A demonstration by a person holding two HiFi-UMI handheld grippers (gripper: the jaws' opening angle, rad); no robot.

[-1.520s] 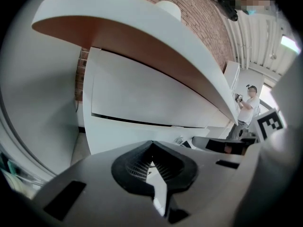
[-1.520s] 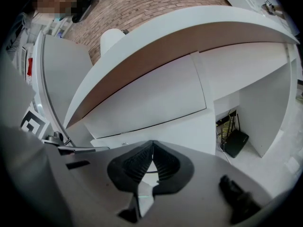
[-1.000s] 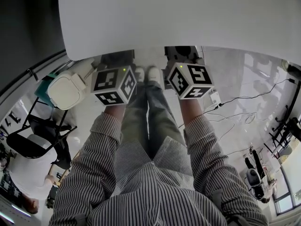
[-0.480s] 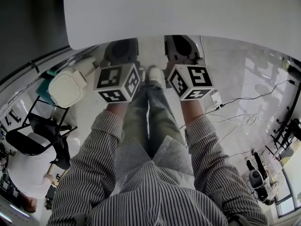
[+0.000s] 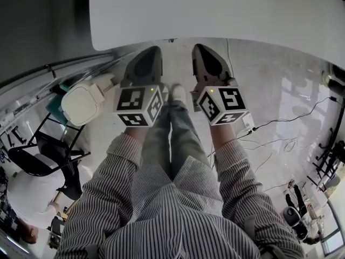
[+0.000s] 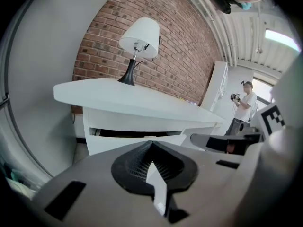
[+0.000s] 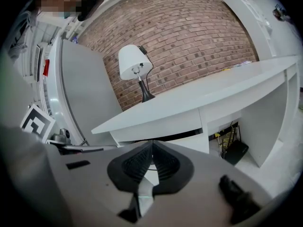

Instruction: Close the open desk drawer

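- The left gripper (image 5: 152, 53) is held in front of the person, and its two jaws are pressed together at the tips. Nothing is seen between them.
- The right gripper (image 5: 199, 50) is held just beside it, apart from it. Its jaws are also closed on each other and carry nothing.
- On the back of each gripper a cube with square markers (image 5: 137, 106) is seen. Behind the cubes the person's striped sleeves (image 5: 116, 171) are seen.
- In the head view both grippers are pointed toward the edge of the white desk (image 5: 215, 9), and their tips are near that edge.
- The drawer (image 6: 113, 143) is found under the desk top, straight ahead of the left gripper. It is drawn out a little, so a dark gap is left between its white front and the desk top.
- No contact between the drawer front and either gripper is shown. In the head view the drawer is hidden by the desk top.
- A lamp with a white shade (image 6: 139, 34) is placed upright on the desk, before a brick wall (image 6: 180, 46).
- In the left gripper view a person in a white shirt (image 6: 245, 105) is seen well apart, at the right.
- Under the far end of the desk a flat black box (image 7: 235, 152) is leaned, with some cords beside it.
- On the floor a white stool (image 5: 81, 102) and a black chair (image 5: 38, 163) are seen at the person's left, and thin cables (image 5: 280, 128) at the right.
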